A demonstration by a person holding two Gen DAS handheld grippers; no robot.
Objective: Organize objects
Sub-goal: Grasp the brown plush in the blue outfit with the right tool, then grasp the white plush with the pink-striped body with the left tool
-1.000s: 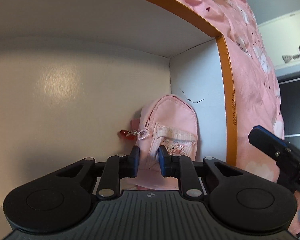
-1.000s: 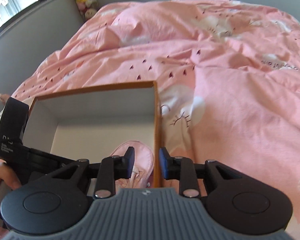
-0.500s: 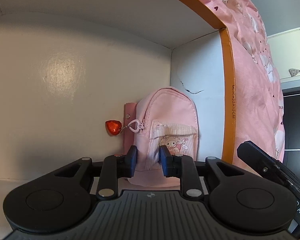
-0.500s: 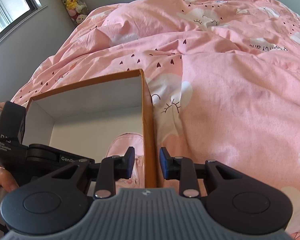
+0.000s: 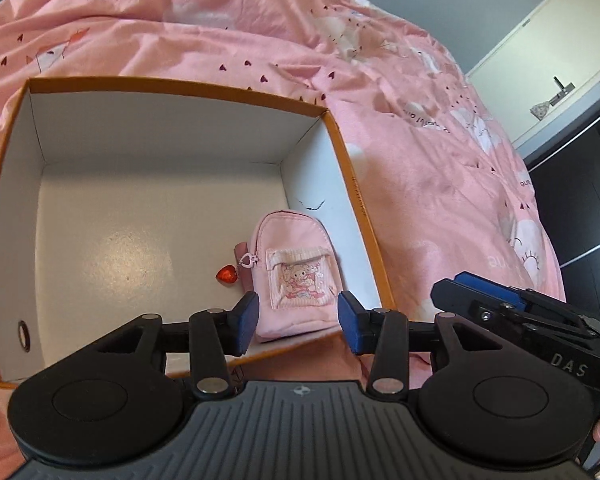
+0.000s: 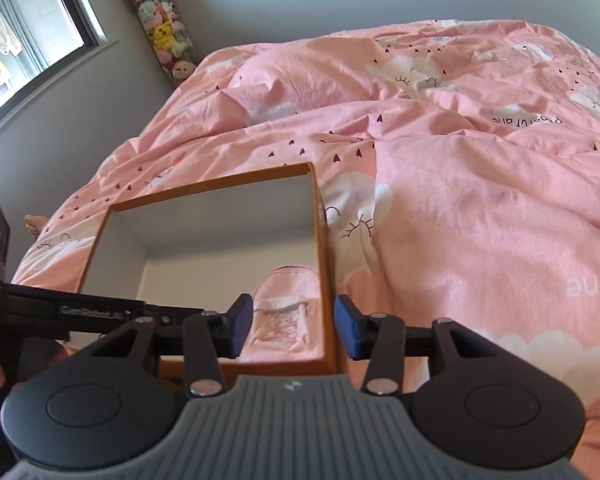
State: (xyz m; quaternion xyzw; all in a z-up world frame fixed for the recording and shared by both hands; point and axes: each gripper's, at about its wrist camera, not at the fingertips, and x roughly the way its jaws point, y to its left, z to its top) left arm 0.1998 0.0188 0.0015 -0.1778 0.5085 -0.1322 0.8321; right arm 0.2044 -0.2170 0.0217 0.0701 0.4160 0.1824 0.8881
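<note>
An orange box (image 5: 172,85) with a white inside lies on the pink bed. A small pink backpack (image 5: 296,264) stands in its near right corner, and a red heart charm (image 5: 227,274) hangs from the zip. My left gripper (image 5: 298,318) hovers above the box's near edge. Its jaws are opening, with nothing pressed between them; the backpack lies below them. In the right wrist view my right gripper (image 6: 292,322) hangs over the box's (image 6: 220,186) right wall, its jaws opening and touching nothing. The backpack (image 6: 284,312) shows beneath it.
The rumpled pink duvet (image 6: 480,208) spreads all around the box. A column of plush toys (image 6: 160,28) stands by the grey wall, next to a window (image 6: 28,28). A bare foot (image 6: 34,224) rests at the bed's left edge. A white cabinet (image 5: 556,60) stands at the right.
My left gripper has lifted up and back out of the box, and its jaws have spread away from the backpack. The right gripper's jaws have widened from around the box's right wall and drawn back.
</note>
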